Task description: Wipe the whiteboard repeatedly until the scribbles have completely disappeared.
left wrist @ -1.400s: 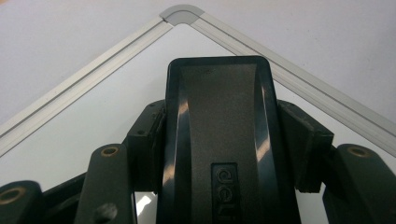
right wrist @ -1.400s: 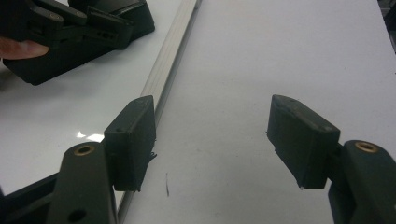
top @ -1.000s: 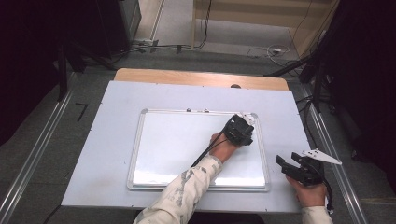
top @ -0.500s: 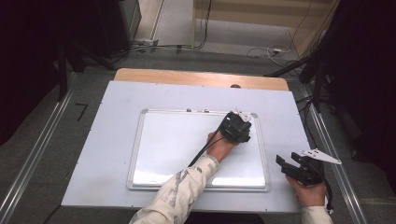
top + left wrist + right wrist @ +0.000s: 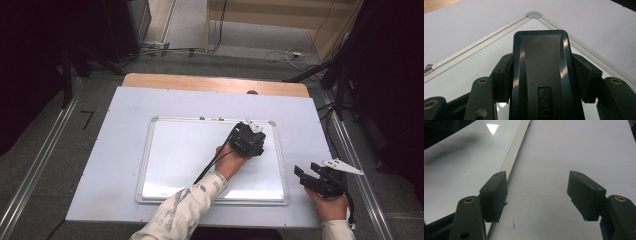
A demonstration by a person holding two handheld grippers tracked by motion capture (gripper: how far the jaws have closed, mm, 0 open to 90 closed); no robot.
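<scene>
The left gripper [image 5: 539, 75] pinches a black oblong plastic whiteboard eraser [image 5: 541, 75] between its fingers [image 5: 502, 75], one pad pressed on each long side; the eraser has a glossy rounded rim, a matt slightly sunken panel down its middle, and a small raised label with pale letters near the end closest to the camera; its far end juts well beyond the fingertips, toward the rounded corner of the white, silver-framed rectangular whiteboard [image 5: 461, 72]; in the high view the left gripper [image 5: 247, 140] and eraser sit over the board's far right corner area. The right gripper [image 5: 541, 197] has its fingers [image 5: 495, 195] spread wide with nothing between them; under them lies the pale grey table top [image 5: 574, 150], and the board's metal edge runs just beside the left-hand finger.
</scene>
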